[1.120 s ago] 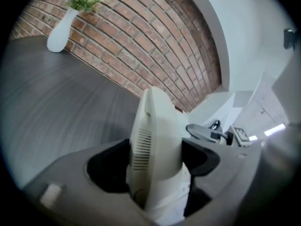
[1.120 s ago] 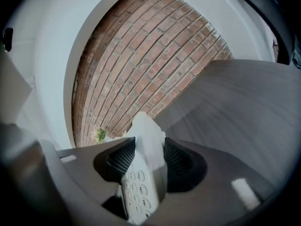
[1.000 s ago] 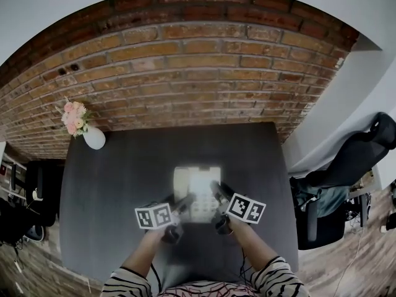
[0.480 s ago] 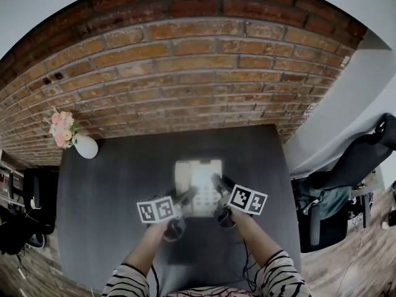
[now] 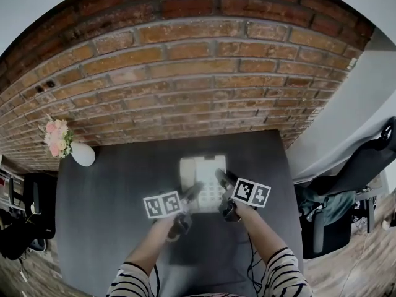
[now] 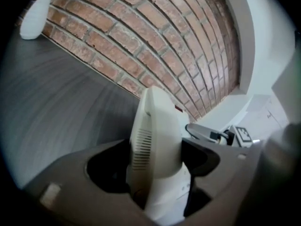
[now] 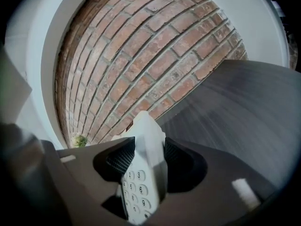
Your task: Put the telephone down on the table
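Note:
A white desk telephone (image 5: 203, 177) with a keypad is held above the dark grey table (image 5: 111, 203), gripped from both sides. My left gripper (image 5: 193, 192) is shut on its left edge, where the handset with a slotted grille (image 6: 155, 140) fills the jaws. My right gripper (image 5: 221, 179) is shut on its right edge, with the number keys (image 7: 138, 192) showing between the ribbed pads. The underside of the telephone is hidden, so contact with the table cannot be judged.
A brick wall (image 5: 185, 85) runs along the table's far edge. A white vase of pink flowers (image 5: 79, 153) stands at the table's far left corner. A black office chair (image 5: 352, 178) sits off the right side. A cable trails near the table's front.
Both grippers have carried the telephone farther from me toward the brick wall and a little lower. The grip on it is unchanged.

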`<state>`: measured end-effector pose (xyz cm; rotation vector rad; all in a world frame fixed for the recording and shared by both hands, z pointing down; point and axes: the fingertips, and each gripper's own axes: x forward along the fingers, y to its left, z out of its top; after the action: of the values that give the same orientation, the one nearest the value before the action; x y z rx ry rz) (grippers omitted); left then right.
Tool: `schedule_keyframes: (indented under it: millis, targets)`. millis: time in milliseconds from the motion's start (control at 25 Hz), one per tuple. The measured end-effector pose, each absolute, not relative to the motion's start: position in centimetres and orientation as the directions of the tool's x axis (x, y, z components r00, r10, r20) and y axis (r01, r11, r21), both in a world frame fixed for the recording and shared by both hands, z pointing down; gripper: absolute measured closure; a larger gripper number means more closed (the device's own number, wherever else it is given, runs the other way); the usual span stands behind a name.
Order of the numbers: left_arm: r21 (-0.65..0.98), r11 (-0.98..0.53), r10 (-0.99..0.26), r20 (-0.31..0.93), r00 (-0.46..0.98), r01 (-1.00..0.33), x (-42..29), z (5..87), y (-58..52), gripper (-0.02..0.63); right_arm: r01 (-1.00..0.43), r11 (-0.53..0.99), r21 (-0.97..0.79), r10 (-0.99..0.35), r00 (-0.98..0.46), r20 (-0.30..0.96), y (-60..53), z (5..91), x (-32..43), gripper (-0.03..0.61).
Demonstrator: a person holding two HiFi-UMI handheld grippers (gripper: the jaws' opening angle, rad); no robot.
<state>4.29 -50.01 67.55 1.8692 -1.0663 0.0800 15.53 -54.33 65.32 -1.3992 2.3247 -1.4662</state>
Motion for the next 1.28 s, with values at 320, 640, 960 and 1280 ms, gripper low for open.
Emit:
schedule_keyframes:
  millis: [320,640,960,1280]
  targets:
    - [0.698,-0.143,-0.638,0.477,0.605,-0.701,5.2,69.0,-52.7,0.281,-0.667,0.14,-0.731,-0.692,-0.595,0.41,-57.4,67.0,16.3,0.391]
    - [0.68,-0.118,-0.626,0.515,0.586,-0.724,5.6,69.7,-53.5,0.281,-0.661,0.107,-0.742,-0.673,-0.598,0.436,-58.4,69.0,16.7,0.387]
    - [0.676,-0.119,-0.628,0.516,0.583,-0.727,5.7,69.8,-53.5,0.278,-0.655,0.106,-0.748,-0.66,-0.609,0.44,-58.6,69.5,16.7,0.38]
    - [0.654,-0.153,-0.62,0.52,0.587,-0.741,5.8,69.9,-53.3,0.273,-0.636,0.102,-0.765,-0.654,-0.622,0.43,-58.6,69.7,16.8,0.374]
